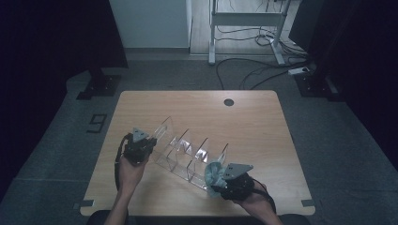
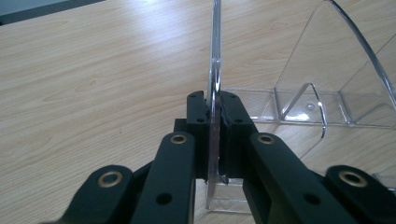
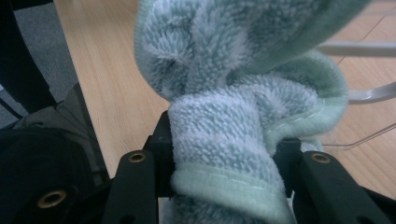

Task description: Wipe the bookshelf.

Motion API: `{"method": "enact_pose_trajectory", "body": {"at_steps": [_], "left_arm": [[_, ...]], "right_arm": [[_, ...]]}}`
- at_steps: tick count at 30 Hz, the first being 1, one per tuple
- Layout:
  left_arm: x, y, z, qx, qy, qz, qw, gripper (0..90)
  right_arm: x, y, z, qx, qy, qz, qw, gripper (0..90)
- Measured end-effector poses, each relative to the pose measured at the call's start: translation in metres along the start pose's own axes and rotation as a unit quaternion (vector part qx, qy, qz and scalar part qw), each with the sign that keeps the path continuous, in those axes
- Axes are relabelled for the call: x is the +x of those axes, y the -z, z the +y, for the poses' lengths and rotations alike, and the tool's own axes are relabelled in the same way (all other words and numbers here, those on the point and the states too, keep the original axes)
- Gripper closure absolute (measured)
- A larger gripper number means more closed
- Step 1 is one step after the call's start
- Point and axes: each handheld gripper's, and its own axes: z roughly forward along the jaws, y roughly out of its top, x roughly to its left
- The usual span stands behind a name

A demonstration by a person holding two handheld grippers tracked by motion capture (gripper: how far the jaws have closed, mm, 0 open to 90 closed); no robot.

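L forearm comes in from bottom edge of high view, left of centre, hand wrapped round the left tool (image 1: 139, 143) at lower left of frame; tool angled up and to the right, cable looping beside the wrist. In left gripper view its jaws stand pinched nearly together at frame centre. R hand sits at bottom, right of centre in high view, gripping the right tool (image 1: 219, 180), which points up-left. In right gripper view, jaws part-way closed, clamped at lower centre.
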Motion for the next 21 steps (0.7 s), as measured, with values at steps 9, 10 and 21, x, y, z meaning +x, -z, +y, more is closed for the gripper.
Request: {"method": "enact_pose_trajectory", "body": {"at_steps": [9,10,21], "left_arm": [[0.001,0.0,0.0,0.001,0.0,-0.003,1.0,85.1],[0.001,0.0,0.0,0.0,0.001,-0.004,1.0,85.1],[0.003,0.0,0.0,-0.002,-0.001,-0.013,0.9999,85.6]], "right_arm": [[-0.004,-0.012,-0.007,0.021,-0.007,0.006,0.9997,55.4],[-0.005,-0.014,-0.008,0.024,-0.006,0.007,0.9997,55.4],[-0.009,-0.029,-0.015,0.049,-0.005,0.012,0.9987,55.4]]}}
